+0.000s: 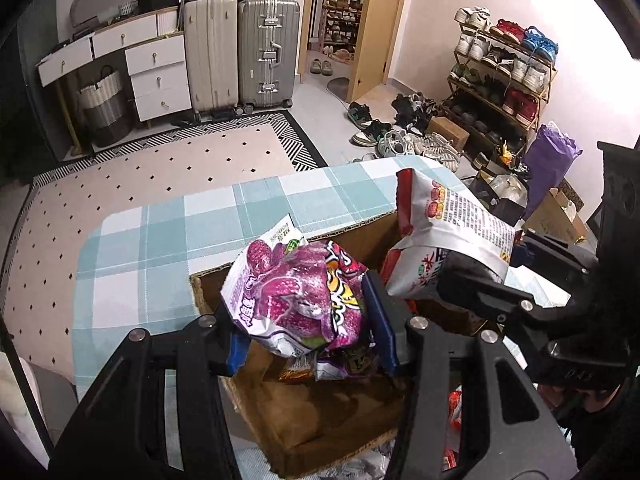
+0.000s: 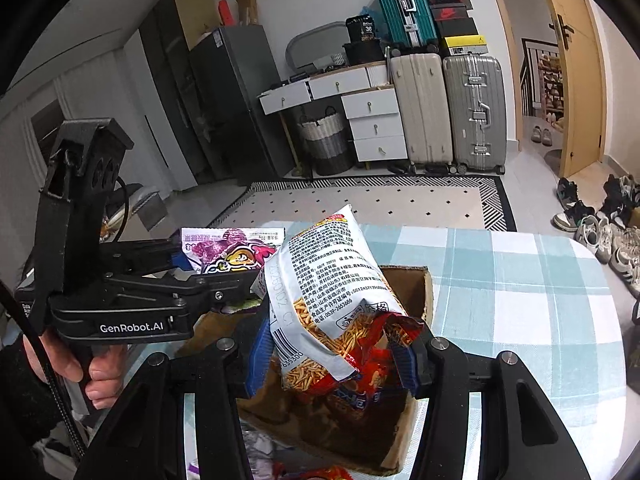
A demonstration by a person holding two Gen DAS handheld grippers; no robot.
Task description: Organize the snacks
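My left gripper point(image 1: 308, 332) is shut on a purple snack bag point(image 1: 296, 296) and holds it over an open cardboard box point(image 1: 304, 420) on the checked tablecloth. My right gripper point(image 2: 332, 354) is shut on a white and red snack bag point(image 2: 328, 292) with printed text, held over the same box point(image 2: 416, 280). The right gripper and its bag point(image 1: 440, 224) show at the right of the left wrist view. The left gripper point(image 2: 208, 276) with the purple bag point(image 2: 228, 252) shows at the left of the right wrist view. More snack packets lie inside the box point(image 1: 340, 364).
The table point(image 1: 160, 232) has a teal and white checked cloth. Loose packets lie by the box's near side point(image 2: 320, 472). On the floor behind are a patterned rug point(image 1: 160, 168), suitcases point(image 1: 240, 52), a drawer unit, a shoe rack point(image 1: 504, 72) and scattered shoes.
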